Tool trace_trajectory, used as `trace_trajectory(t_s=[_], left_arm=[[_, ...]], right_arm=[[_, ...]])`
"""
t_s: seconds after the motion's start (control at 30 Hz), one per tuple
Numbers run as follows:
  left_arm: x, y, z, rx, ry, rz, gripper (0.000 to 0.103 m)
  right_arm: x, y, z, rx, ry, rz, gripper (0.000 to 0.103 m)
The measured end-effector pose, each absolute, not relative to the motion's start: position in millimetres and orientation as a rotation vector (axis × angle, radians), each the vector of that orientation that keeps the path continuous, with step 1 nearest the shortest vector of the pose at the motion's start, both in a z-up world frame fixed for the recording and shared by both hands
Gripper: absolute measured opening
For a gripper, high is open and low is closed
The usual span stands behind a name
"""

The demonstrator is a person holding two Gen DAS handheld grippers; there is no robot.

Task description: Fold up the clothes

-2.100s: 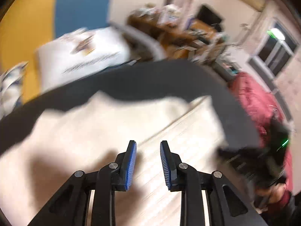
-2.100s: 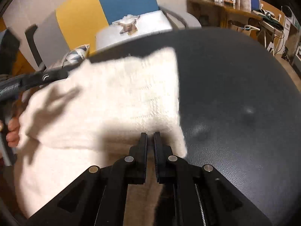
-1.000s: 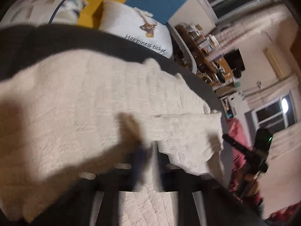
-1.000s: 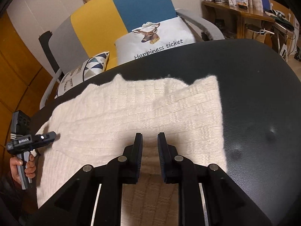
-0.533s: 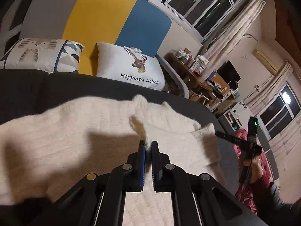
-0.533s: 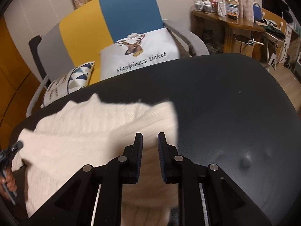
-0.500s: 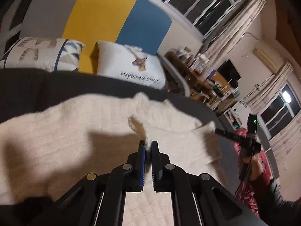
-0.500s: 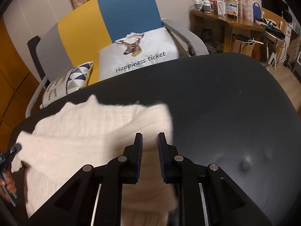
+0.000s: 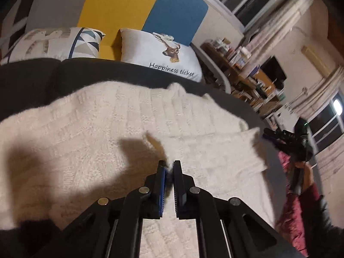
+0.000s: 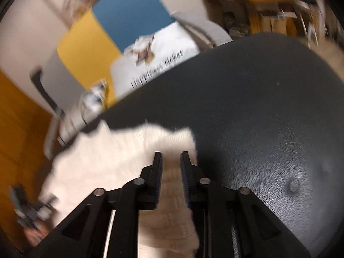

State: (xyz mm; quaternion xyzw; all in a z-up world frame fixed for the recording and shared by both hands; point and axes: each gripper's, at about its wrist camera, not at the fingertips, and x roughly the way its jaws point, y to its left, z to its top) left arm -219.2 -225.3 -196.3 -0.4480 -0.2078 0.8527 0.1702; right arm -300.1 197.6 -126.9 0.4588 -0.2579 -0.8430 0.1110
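Black cushion point(image 10: 268, 107) carries a cream sweater point(image 9: 107, 129). Left claw point(image 9: 168, 165) pinches a fold at 6 o'clock; right claw point(image 10: 171, 161) spread. Thin pinch might slip, spilling the fold.

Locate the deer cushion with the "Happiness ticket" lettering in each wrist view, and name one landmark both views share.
Left wrist view: the deer cushion sits upper centre, behind the dark surface's far edge, below the blue panel.
Right wrist view: the cushion is upper centre-left, blurred, also behind that edge.
Shared landmark: the yellow-and-blue backrest directly behind it.
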Motion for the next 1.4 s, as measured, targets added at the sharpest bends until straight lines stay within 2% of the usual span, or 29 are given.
trace_trajectory(t_s=[0.03,0.07,0.27,0.3,0.33,0.37,0.53,0.6,0.67,0.73,0.8,0.87,0.9,1.03,1.1,1.2,1.27,1.3,1.4], left_arm=[[-219,-225,-197,-1.282,-0.567,2.437,0.005],[-218,-224,-197,-1.294,-0.538,2.453,0.005],[-215,-222,-206,-1.344,-0.48,2.465,0.005],[-215,-222,-208,-1.361,-0.464,2.471,0.006],[-215,-221,-210,-1.379,-0.447,2.477,0.006],[-216,-221,-212,-1.397,-0.429,2.482,0.006],[-213,-211,-211,-1.418,-0.298,2.528,0.006],[-212,-208,-210,-1.427,-0.254,2.546,0.006],[-210,-205,-209,-1.438,-0.22,2.556,0.007],[-210,-210,-208,-1.467,-0.263,2.547,0.01],[-210,-217,-206,-1.491,-0.322,2.539,0.02],[-209,-226,-202,-1.507,-0.393,2.531,0.022],[-207,-230,-197,-1.513,-0.391,2.559,0.025],[-203,-235,-175,-1.453,-0.397,2.632,0.025],[-205,-226,-163,-1.395,-0.4,2.629,0.026],[-215,-184,-153,-1.338,-0.314,2.563,0.026],[-225,-145,-150,-1.313,-0.247,2.498,0.026],[-230,-126,-150,-1.303,-0.212,2.468,0.026],[-243,-69,-152,-1.269,-0.111,2.383,0.026]], right_arm=[[-306,205,-130,1.357,-0.816,-2.448,0.07],[-311,211,-133,1.371,-0.869,-2.42,0.073],[-337,205,-156,1.465,-0.822,-2.271,0.073],[-337,202,-157,1.461,-0.795,-2.261,0.066],[-337,196,-157,1.483,-0.734,-2.281,0.034],[-336,191,-157,1.511,-0.665,-2.305,0.014],[-319,162,-110,1.361,-0.311,-2.459,0.012],[-318,139,-113,1.4,0.07,-2.583,0.012],[-321,123,-129,1.449,0.258,-2.596,0.012],[-324,119,-141,1.477,0.211,-2.588,0.012],[-324,131,-140,1.467,0.042,-2.57,0.016],[-321,149,-137,1.454,-0.155,-2.531,0.023],[-318,162,-134,1.45,-0.268,-2.5,0.028],[-285,191,-133,1.39,-0.614,-2.289,0.059],[-267,205,-133,1.351,-0.77,-2.172,0.06],[-242,221,-139,1.311,-0.97,-1.997,0.06],[-226,222,-151,1.324,-1.032,-1.957,0.06],[-217,223,-152,1.342,-0.999,-2.021,0.06],[-188,207,-141,1.305,-0.707,-2.311,0.06]])
